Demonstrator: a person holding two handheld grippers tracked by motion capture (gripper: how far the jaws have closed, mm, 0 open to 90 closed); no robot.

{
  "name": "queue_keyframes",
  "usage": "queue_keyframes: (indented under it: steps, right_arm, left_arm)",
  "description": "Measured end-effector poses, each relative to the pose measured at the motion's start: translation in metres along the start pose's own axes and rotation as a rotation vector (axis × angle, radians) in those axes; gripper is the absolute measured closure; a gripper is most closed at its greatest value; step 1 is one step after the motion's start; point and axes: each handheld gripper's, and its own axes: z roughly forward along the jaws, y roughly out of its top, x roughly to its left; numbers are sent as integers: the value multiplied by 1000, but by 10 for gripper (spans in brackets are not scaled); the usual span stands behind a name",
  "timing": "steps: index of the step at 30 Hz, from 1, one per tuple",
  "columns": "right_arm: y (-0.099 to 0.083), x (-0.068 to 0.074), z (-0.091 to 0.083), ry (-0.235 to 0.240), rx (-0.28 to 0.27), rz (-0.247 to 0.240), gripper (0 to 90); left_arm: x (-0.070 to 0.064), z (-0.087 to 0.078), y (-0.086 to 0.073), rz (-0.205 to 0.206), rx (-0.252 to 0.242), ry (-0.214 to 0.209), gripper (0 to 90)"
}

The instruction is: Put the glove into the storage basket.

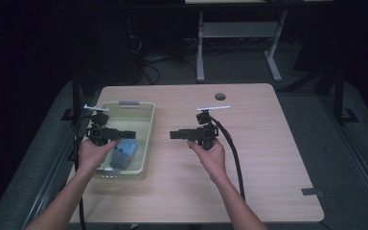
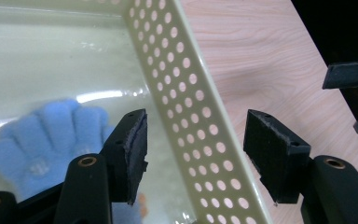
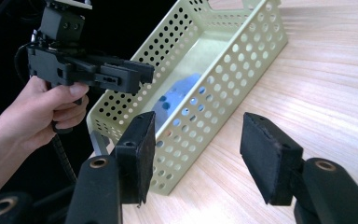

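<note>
A pale yellow perforated basket (image 1: pixel 149 140) (image 2: pixel 191 93) (image 3: pixel 223 70) stands on the left part of the wooden table (image 1: pixel 268 143). In it lies a blue glove (image 1: pixel 124 152) (image 2: pixel 51 135), seen through the holes (image 3: pixel 182 93) in the right gripper view. My left gripper (image 1: pixel 132 133) (image 2: pixel 198 140) hovers open over the basket, its jaws on either side of the right wall, touching nothing. My right gripper (image 1: pixel 172 135) (image 3: pixel 198 140) is open and empty over bare table, pointing left at the basket. The left gripper (image 3: pixel 98 70) also appears in the right gripper view, held by a hand.
A round cable hole (image 1: pixel 220 96) sits near the table's far edge and a grey tape strip (image 1: pixel 312 192) near the front right corner. Behind the table stands a white desk frame (image 1: pixel 239 33) on a dark floor with cables.
</note>
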Motion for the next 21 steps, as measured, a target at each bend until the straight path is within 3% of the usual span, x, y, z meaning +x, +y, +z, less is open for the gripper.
queue_keyframes:
  steps: [10, 14, 21]
  right_arm:
    - [-4, -10, -14, -8, -13, 25, 425]
    - [-6, -12, -21, -5, -23, 33, 421]
    - [-13, -20, -33, 6, -32, 58, 410]
  left_arm:
    - [-15, 7, 1, 15, -10, -31, 373]
    - [-23, 12, 2, 14, -20, -61, 366]
    - [-36, 20, 4, 41, -23, -78, 358]
